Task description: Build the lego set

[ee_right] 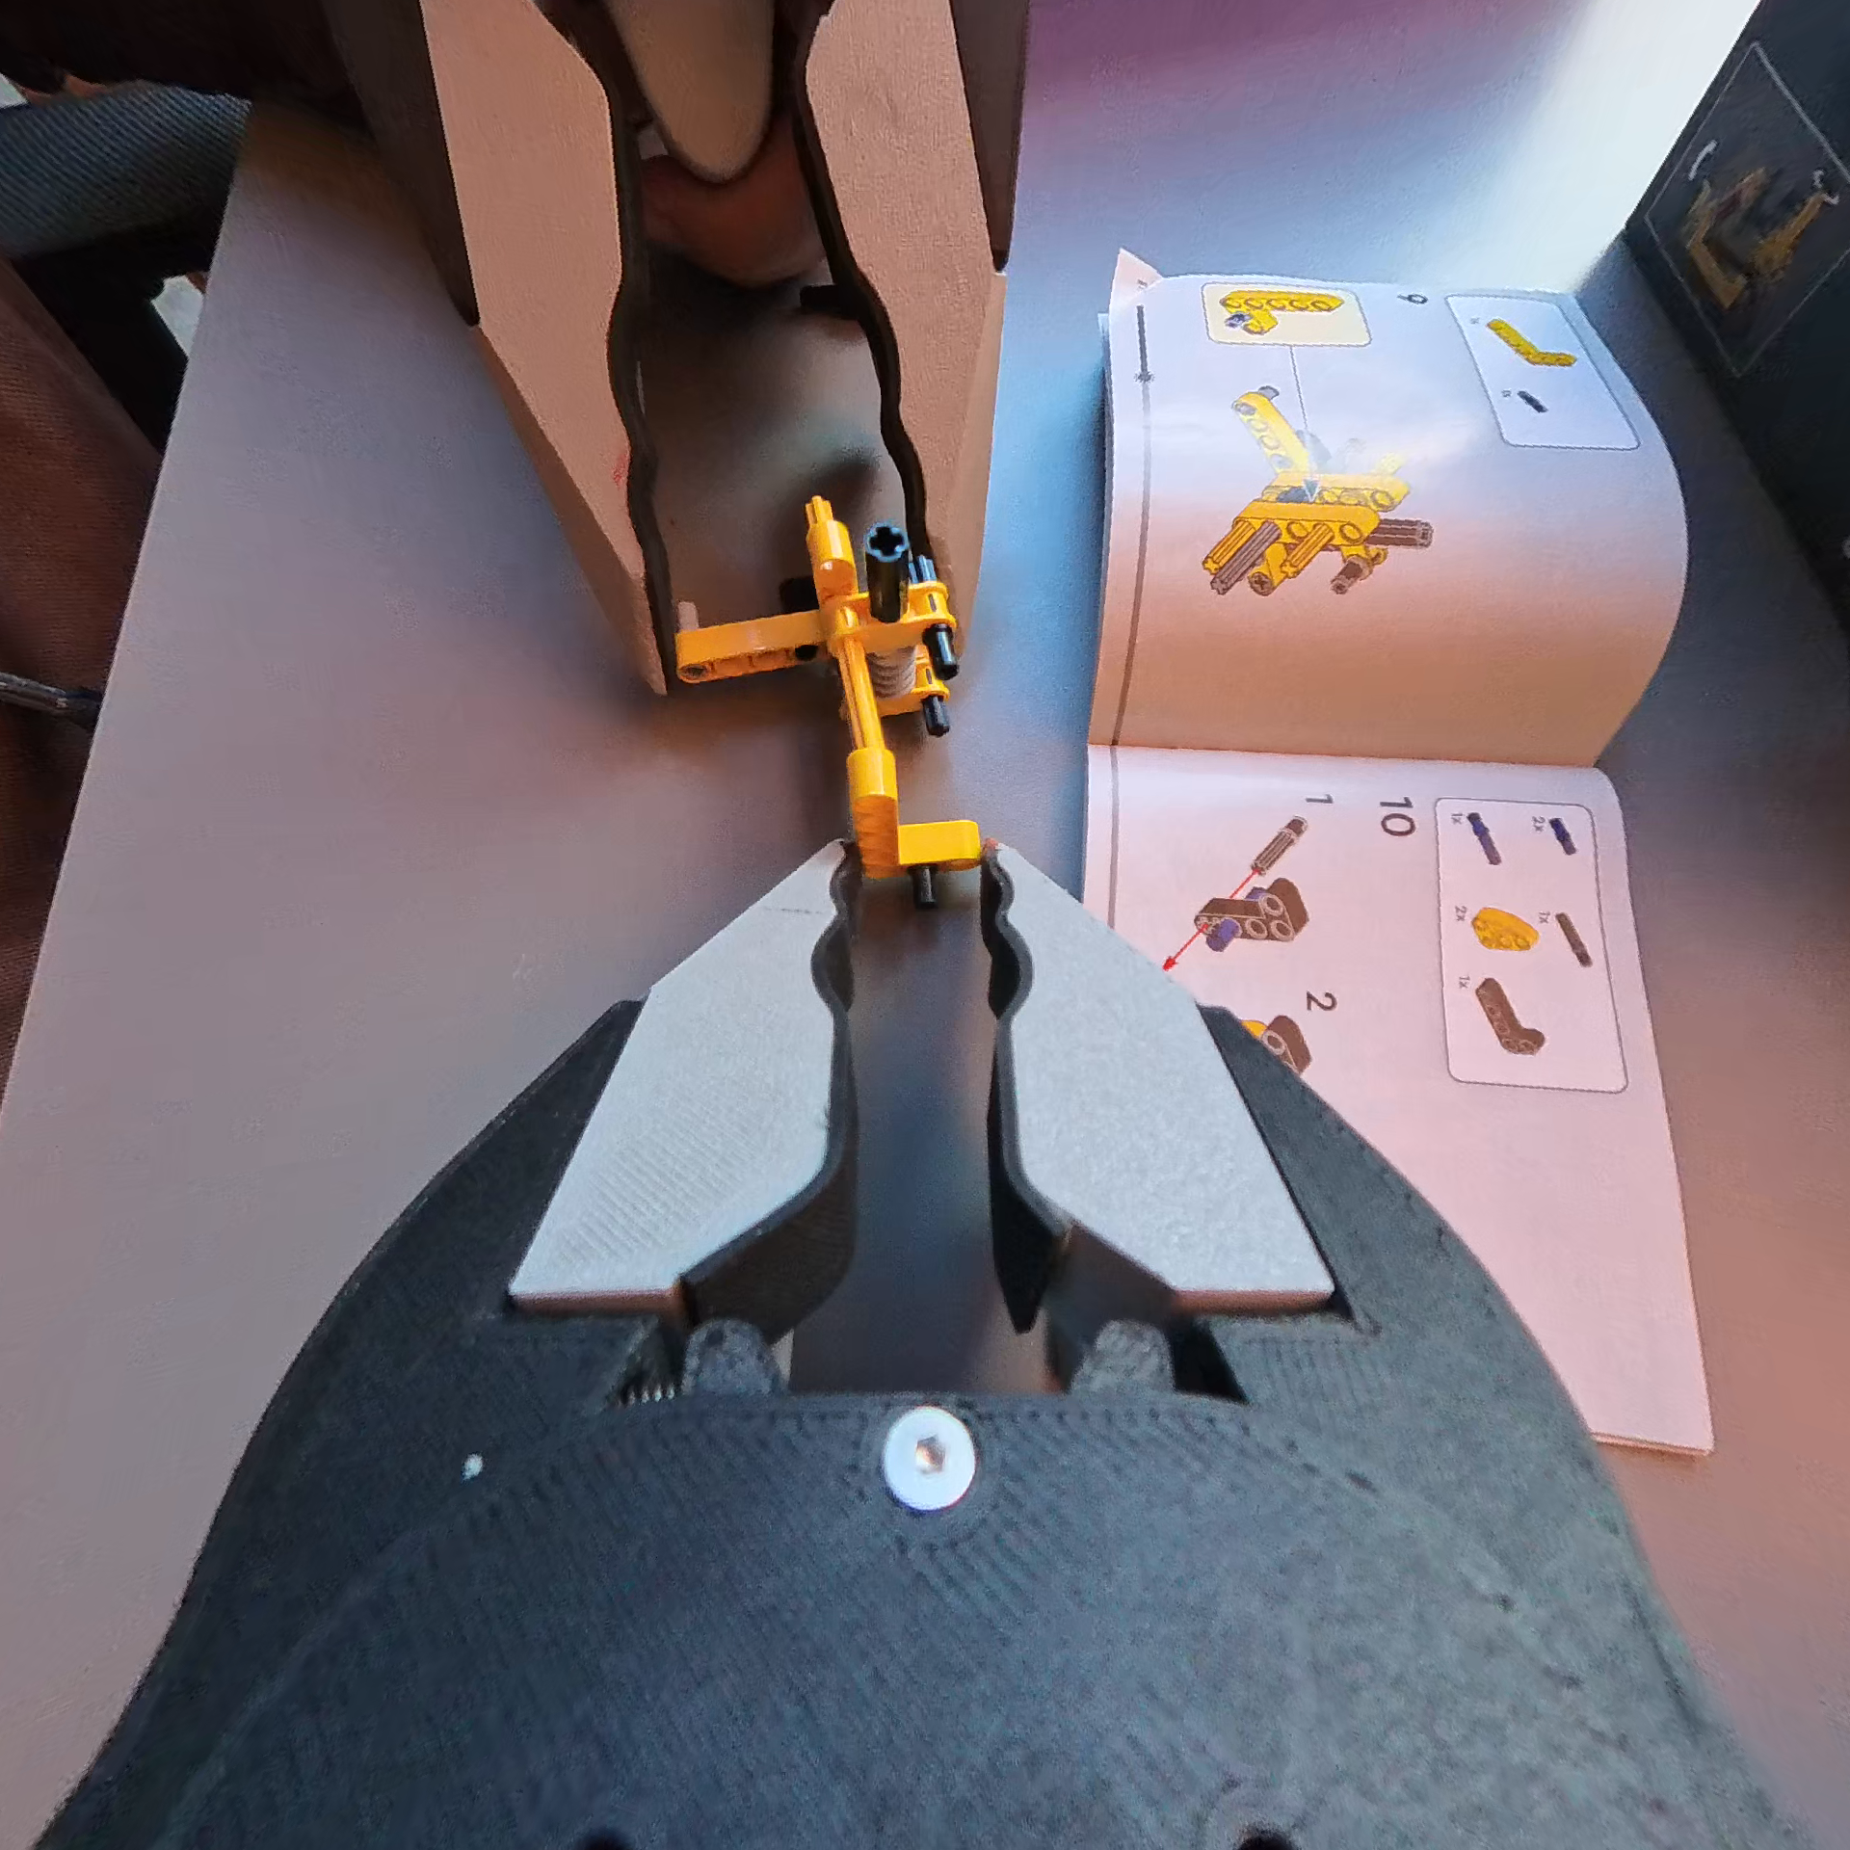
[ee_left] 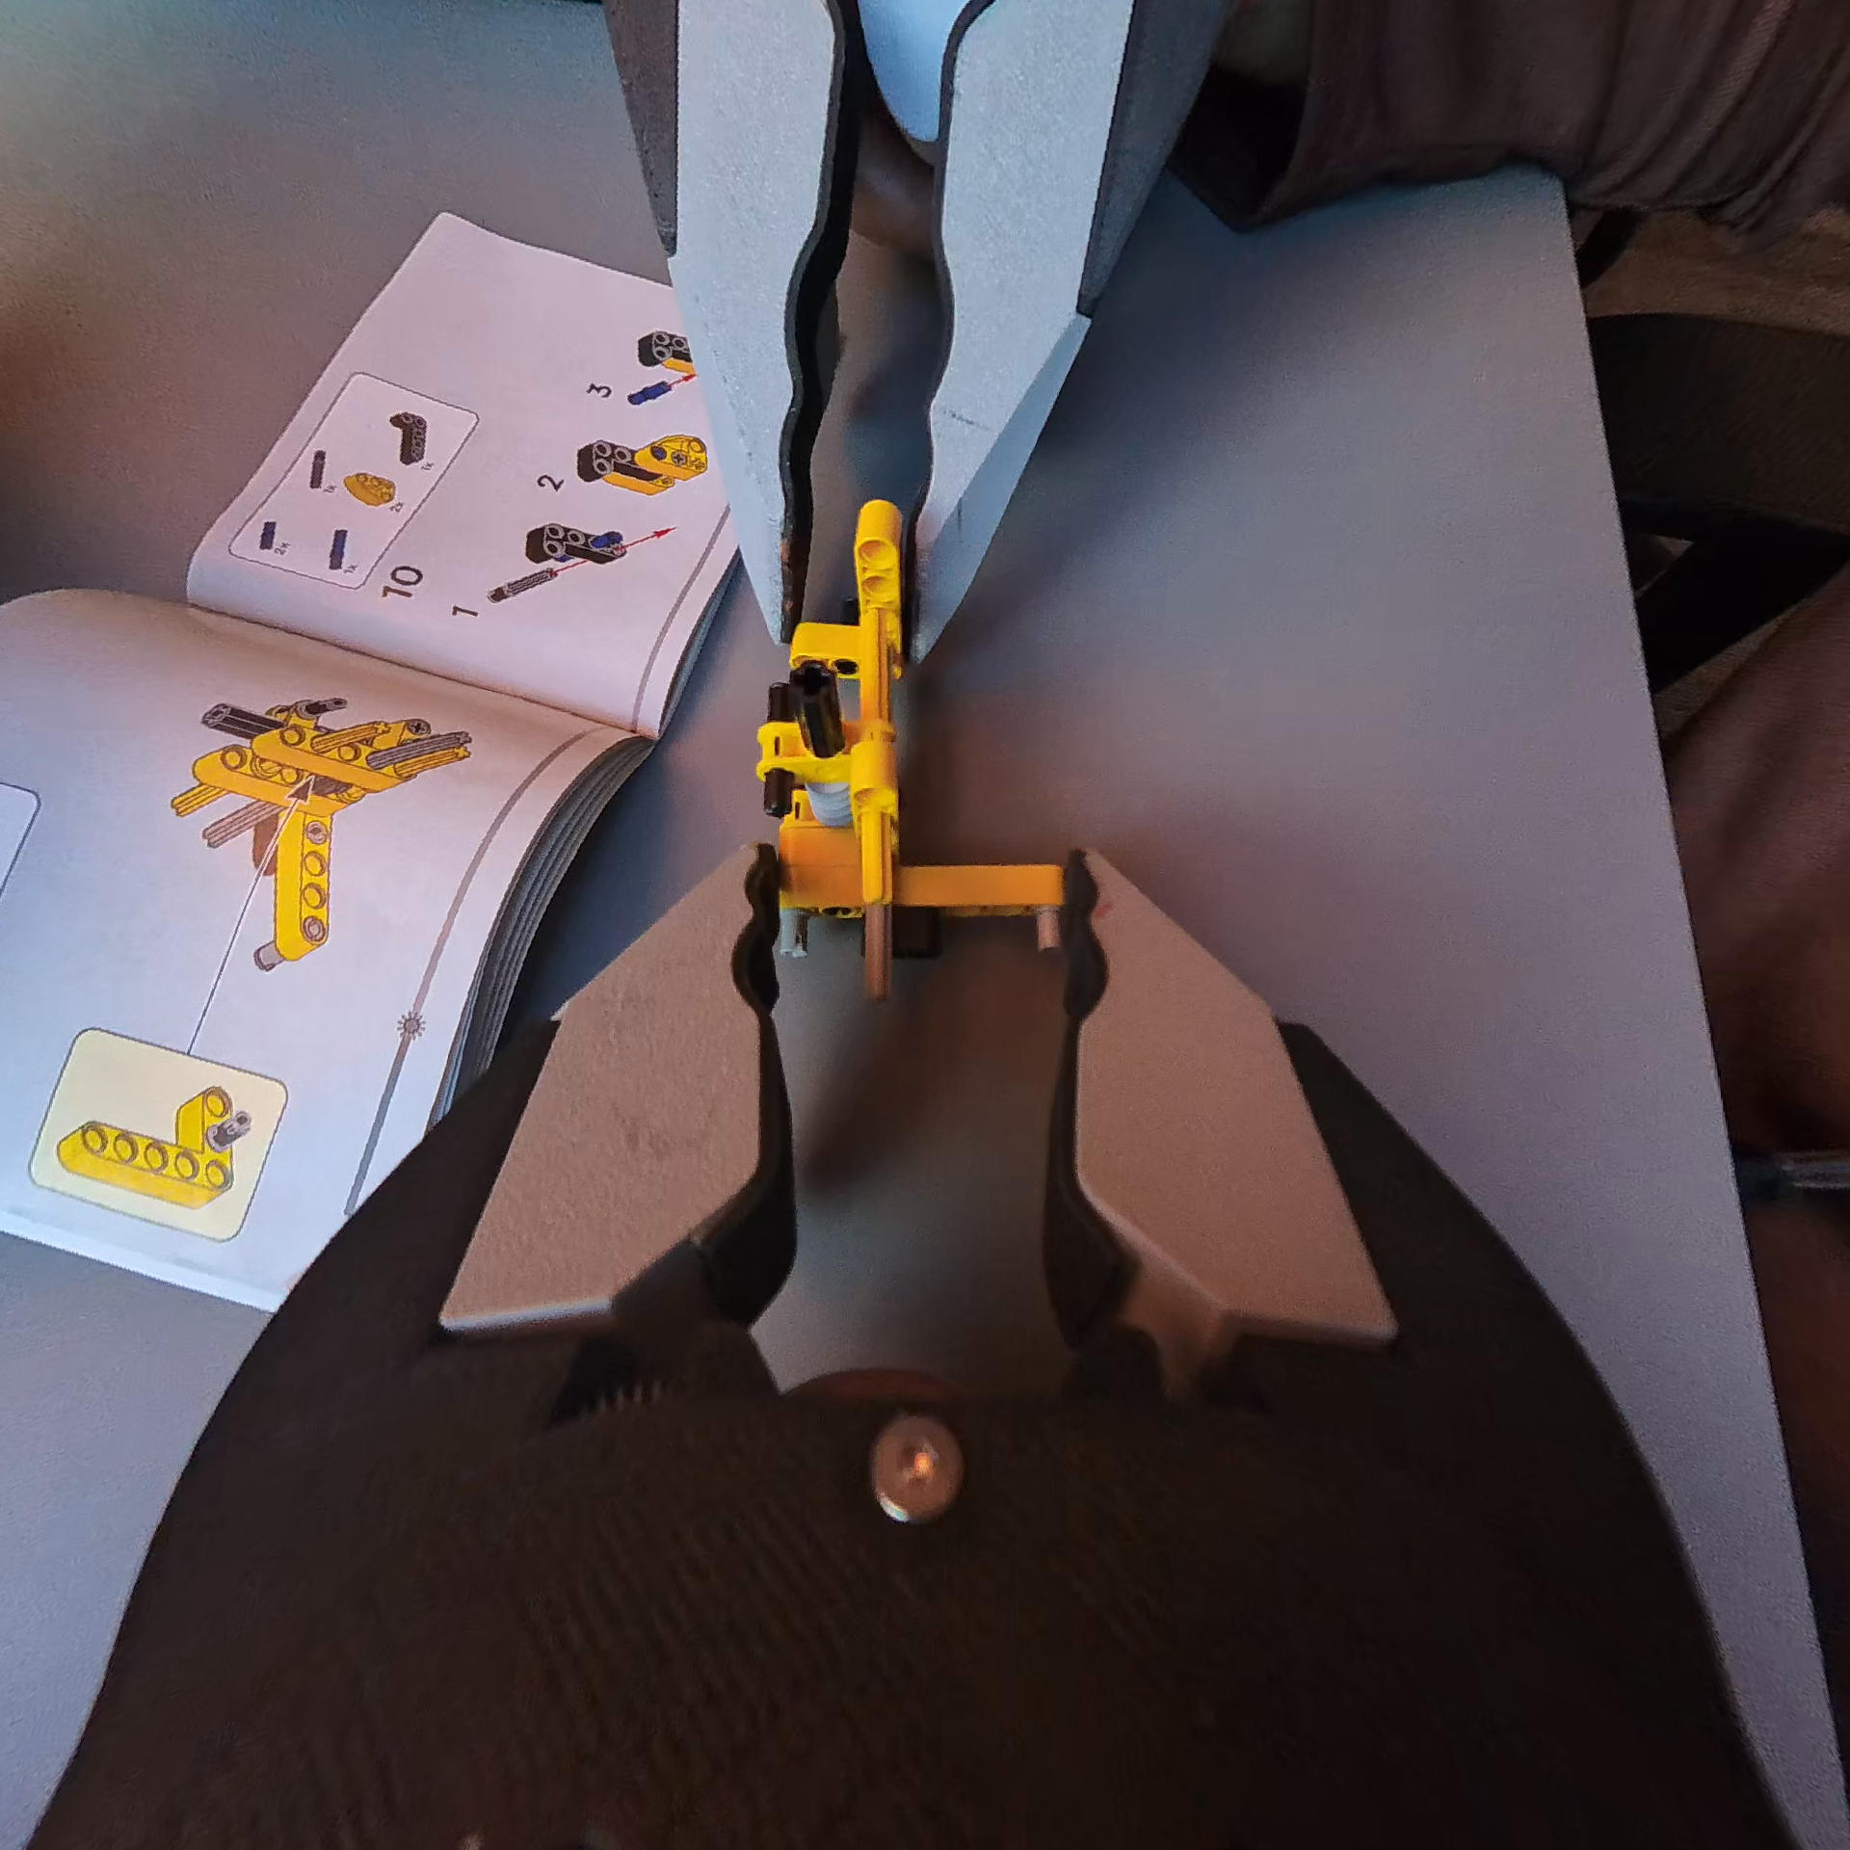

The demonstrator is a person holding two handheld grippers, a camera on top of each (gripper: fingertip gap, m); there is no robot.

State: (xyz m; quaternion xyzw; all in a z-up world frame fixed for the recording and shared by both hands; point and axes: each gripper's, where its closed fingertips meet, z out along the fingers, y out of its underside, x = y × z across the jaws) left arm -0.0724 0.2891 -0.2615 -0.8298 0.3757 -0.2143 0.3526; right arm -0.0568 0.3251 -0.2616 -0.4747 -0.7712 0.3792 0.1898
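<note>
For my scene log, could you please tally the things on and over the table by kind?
Grippers: 2 (left gripper, right gripper)
Yellow brick assembly, gripped by both: 1
Open instruction booklet: 1
Dark box: 1
Total: 5

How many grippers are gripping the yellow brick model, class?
2. The left gripper clamps the yellow brick model across its wide crossbeam end; the right gripper clamps the small bracket at the opposite end.

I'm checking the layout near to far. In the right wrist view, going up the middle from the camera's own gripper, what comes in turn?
Right gripper → yellow L-shaped piece → yellow rod → black axle connector → left gripper.
</note>
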